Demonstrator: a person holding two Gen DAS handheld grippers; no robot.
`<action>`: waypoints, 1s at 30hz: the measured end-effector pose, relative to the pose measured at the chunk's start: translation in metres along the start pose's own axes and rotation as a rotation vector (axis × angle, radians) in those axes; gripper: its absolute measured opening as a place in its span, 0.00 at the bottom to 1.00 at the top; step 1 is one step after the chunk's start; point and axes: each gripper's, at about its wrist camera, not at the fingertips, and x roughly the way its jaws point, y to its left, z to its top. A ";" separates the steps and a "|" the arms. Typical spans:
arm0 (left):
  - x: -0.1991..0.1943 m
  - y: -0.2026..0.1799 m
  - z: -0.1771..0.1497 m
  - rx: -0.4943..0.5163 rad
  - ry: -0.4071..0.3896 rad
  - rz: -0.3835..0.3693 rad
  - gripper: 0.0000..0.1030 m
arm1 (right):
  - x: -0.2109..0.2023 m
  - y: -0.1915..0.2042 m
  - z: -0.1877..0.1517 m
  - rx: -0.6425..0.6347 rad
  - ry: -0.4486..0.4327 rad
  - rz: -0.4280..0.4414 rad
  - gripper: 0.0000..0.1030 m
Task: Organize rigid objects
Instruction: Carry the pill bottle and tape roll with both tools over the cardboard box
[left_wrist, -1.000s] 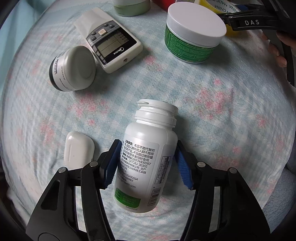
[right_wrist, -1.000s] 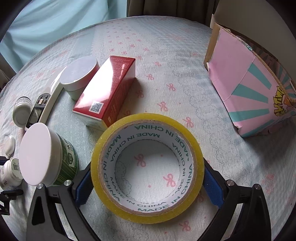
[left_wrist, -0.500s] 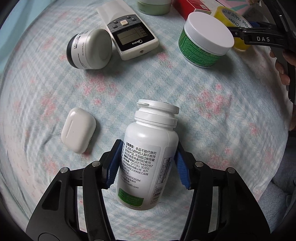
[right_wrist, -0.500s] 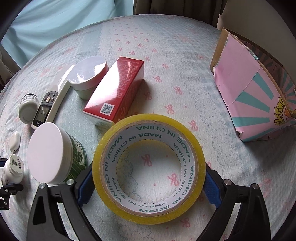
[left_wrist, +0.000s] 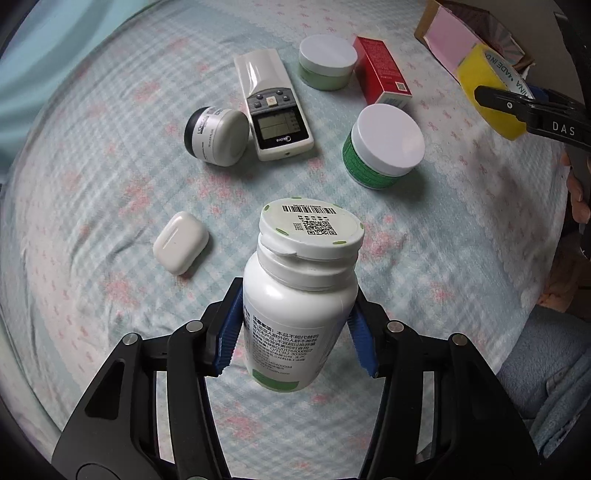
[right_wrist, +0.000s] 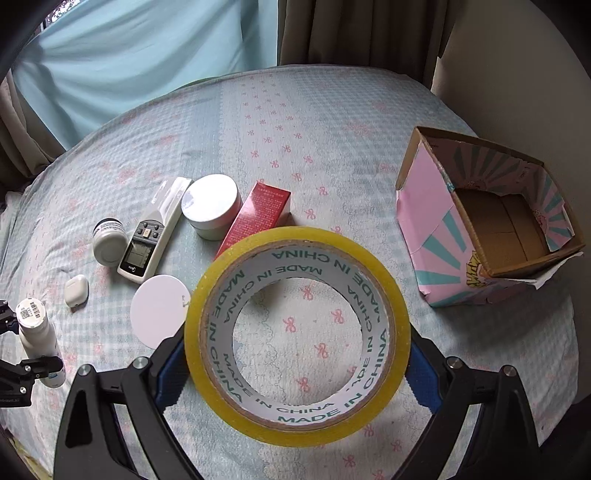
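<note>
My left gripper (left_wrist: 297, 339) is shut on a white pill bottle (left_wrist: 299, 295) and holds it upright above the bed; the bottle also shows at the left edge of the right wrist view (right_wrist: 37, 332). My right gripper (right_wrist: 295, 362) is shut on a yellow tape roll (right_wrist: 295, 332), lifted above the bed; the roll also shows in the left wrist view (left_wrist: 487, 92). An open pink cardboard box (right_wrist: 480, 236) stands at the right, empty inside.
On the flowered bedspread (left_wrist: 92, 166) lie a white earbud case (left_wrist: 181, 242), a grey jar on its side (left_wrist: 218, 136), a remote (left_wrist: 273, 107), a pale green jar (left_wrist: 327, 62), a red box (left_wrist: 382, 74) and a green tub with a white lid (left_wrist: 384, 146). Curtains (right_wrist: 147, 55) hang behind the bed.
Both grippers have risen with their loads. The bottle has tilted upright so its lid faces the camera. The open box is now seen from above.
</note>
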 end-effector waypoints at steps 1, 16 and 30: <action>-0.008 -0.003 0.003 -0.016 -0.007 0.003 0.47 | -0.008 -0.002 0.002 -0.004 -0.004 0.007 0.92; -0.117 -0.111 0.113 -0.188 -0.194 0.034 0.47 | -0.123 -0.095 0.069 -0.090 -0.121 0.070 0.92; -0.131 -0.228 0.279 -0.151 -0.275 -0.034 0.47 | -0.139 -0.232 0.148 -0.226 -0.167 0.042 0.92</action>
